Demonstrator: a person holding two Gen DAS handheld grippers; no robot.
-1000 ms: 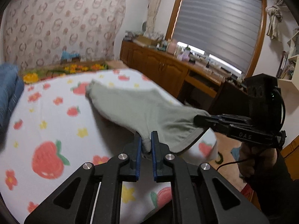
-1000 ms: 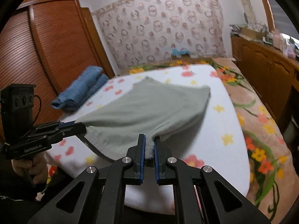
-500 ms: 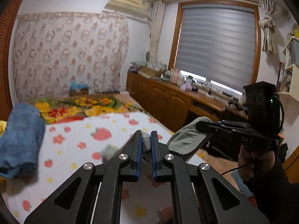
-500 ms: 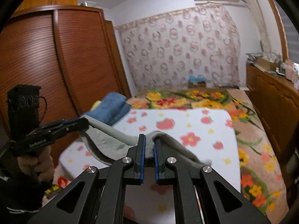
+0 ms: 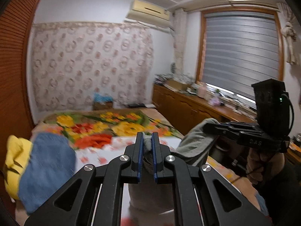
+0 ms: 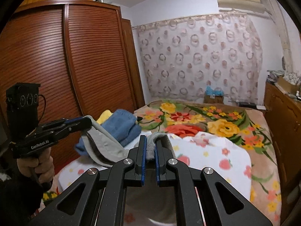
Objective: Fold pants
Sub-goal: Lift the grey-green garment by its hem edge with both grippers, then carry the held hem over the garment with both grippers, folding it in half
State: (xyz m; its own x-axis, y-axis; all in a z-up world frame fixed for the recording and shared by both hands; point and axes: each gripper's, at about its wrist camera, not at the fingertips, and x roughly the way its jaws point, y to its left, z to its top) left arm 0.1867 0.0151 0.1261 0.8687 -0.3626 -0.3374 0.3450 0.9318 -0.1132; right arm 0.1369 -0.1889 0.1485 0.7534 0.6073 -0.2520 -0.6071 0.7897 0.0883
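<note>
Grey-green pants (image 6: 105, 146) hang in the air above a bed (image 6: 235, 162), stretched between two black tongs held by a person standing at its foot. Left tongs (image 5: 146, 141) are pressed together on a bunched fold of the cloth, which pokes up between the blue-edged fingers (image 5: 139, 156) and falls away beneath them. Right tongs (image 6: 150, 146) pinch another bunch of the same fabric, the grey material wrapping over the top of one finger. From the right wrist view, the pants sag in a slack band from the left tongs' tip across to the right tongs, clear of the mattress. From the left wrist view, the other end drapes over the right tongs' tip at the right of the picture, with a hand (image 5: 261, 162) gripping the handle below. A white sheet (image 6: 216, 158) printed with strawberries and small flowers covers the near part of the bed; a floral blanket (image 6: 207, 120) in yellow, red and green lies beyond it. Folded blue cloth (image 6: 122, 126) sits at the bed's left side, beside a yellow item (image 6: 105, 115). A brown slatted wardrobe (image 6: 65, 66) stands along the left wall, and a patterned curtain (image 6: 197, 56) hangs behind the bed.
</note>
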